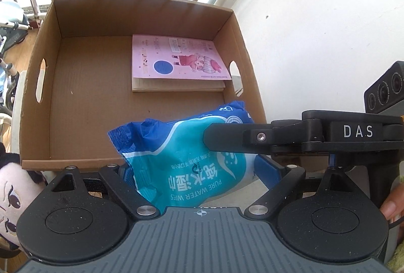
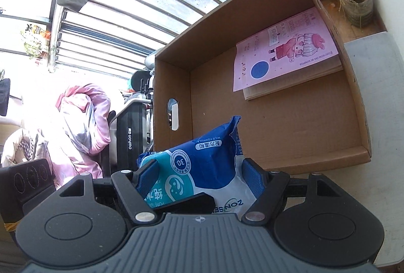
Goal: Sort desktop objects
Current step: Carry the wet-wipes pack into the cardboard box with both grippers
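since the pack of wet wipes (image 1: 176,159) hangs just short of the cardboard box's (image 1: 75,163) near wall, clamped by both the left hand-held gripper (image 1: 199,172) and right hand-held gripper (image 2: 199,179), it lies lengthwise toward the box's bare floor.

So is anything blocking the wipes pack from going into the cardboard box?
Nothing visible. The wipes pack, held by both tongs, is at the cardboard box's near wall; the floor beyond is bare, and the pink booklet lies far back.
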Motion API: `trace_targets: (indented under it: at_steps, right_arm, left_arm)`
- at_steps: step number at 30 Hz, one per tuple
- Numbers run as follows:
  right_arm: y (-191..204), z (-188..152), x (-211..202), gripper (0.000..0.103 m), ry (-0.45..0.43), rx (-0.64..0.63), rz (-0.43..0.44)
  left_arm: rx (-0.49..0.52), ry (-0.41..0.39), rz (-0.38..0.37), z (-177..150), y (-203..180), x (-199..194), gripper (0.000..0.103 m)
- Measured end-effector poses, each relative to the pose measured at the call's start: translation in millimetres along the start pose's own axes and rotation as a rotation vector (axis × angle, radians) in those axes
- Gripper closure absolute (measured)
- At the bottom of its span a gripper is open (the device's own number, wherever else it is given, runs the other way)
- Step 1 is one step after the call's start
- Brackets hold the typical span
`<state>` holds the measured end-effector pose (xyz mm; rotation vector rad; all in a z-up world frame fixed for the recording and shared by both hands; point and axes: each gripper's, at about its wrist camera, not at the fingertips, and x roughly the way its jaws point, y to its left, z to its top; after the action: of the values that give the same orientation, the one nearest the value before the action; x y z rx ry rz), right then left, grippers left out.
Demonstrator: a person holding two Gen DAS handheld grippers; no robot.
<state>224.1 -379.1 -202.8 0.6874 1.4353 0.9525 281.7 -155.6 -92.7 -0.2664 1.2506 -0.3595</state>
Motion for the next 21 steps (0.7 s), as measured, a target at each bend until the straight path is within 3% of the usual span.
trace_targets:
  at_steps: [11, 21]
  right_arm:
    - [-26.0, 35.3, 11.3, 0.027, -0.063, 0.034, -0.062]
    - [-44.6, 55.9, 39.9, 0.029, -0.063, 0.031, -0.240]
  left_arm:
    - [0.028, 0.010, -0.040, 32.5, 1.3, 38.4, 0.013]
    - [0.000, 0.043, -0.118, 46.3, 15.7, 96.7, 0.013]
